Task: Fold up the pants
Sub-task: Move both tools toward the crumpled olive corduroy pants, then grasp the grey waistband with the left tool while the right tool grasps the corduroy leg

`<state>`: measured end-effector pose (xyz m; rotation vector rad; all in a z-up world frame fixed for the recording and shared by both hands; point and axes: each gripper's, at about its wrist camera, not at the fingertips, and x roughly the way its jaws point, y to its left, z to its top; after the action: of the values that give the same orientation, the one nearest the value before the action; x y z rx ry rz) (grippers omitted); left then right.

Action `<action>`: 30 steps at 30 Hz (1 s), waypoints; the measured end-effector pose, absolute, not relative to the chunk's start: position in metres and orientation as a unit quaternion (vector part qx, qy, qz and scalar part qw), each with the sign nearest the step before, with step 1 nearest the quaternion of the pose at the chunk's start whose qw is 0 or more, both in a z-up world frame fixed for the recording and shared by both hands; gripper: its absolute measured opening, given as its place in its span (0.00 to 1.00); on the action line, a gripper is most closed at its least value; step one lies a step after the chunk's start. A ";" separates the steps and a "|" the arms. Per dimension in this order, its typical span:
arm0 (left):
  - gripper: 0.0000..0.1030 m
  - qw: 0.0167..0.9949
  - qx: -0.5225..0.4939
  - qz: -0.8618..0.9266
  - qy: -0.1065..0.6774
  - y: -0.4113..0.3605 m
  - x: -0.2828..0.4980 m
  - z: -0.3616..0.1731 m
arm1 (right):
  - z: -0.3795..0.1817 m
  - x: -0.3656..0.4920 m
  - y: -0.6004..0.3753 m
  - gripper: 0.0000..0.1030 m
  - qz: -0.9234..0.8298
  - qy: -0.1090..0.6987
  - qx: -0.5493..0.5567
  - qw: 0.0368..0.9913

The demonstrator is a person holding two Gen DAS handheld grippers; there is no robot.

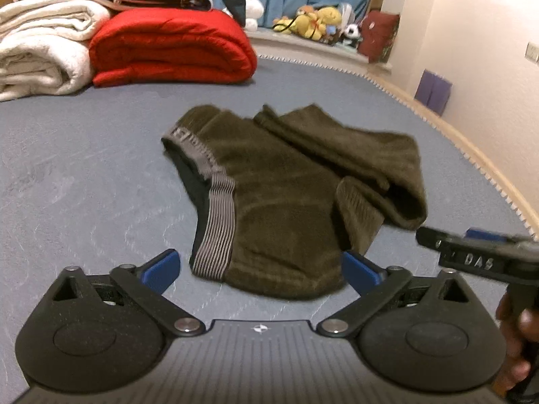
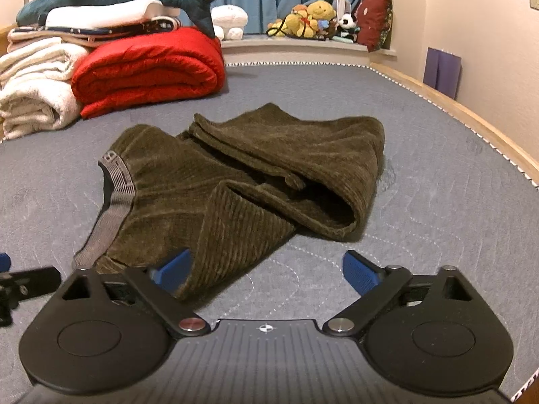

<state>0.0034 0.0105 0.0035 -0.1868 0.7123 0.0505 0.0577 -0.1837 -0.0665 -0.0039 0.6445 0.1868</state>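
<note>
Left gripper point(image 1: 261, 269), right gripper point(image 2: 266, 271): jaws wide, nothing held. Olive pants point(image 1: 279, 195): partly folded on grey mattress point(image 1: 84, 185), waistband point(image 1: 212, 208) at 9 o'clock. Advice: pinch both near corners together, lift evenly, fold toward 12 o'clock.

**Little lettering, most of it unreadable**

The clearest text is "DAS", in pale capitals on the black body of the right gripper point(image 1: 434, 237) where it reaches in at the right edge of the left wrist view. A character or 2 to the left of it is too blurred to read.

The grey waistband point(image 1: 202, 165) of the olive pants point(image 1: 279, 208) carries dark woven lettering near its far end; it shows in both views, but no letters can be made out with confidence.

Each gripper's grey housing bears a small white compass-like emblem point(image 2: 266, 328), a sign without words.
</note>
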 end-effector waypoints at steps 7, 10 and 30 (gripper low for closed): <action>0.13 0.947 -0.029 -0.004 0.319 0.054 0.062 0.040 | -0.056 0.062 -0.183 0.46 0.122 0.288 0.050 0.949; 0.13 0.957 -0.031 -0.012 0.289 0.079 0.079 0.019 | -0.058 0.066 -0.175 0.45 0.137 0.286 0.046 0.947; 0.60 0.863 -0.303 -0.034 0.403 0.153 0.187 -0.120 | -0.138 0.152 -0.116 0.71 0.088 0.433 0.006 0.897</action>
<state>0.1867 0.1529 -0.1199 -0.6347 0.8455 -0.0706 0.1525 -0.1155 -0.1378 0.0116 0.8967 0.1820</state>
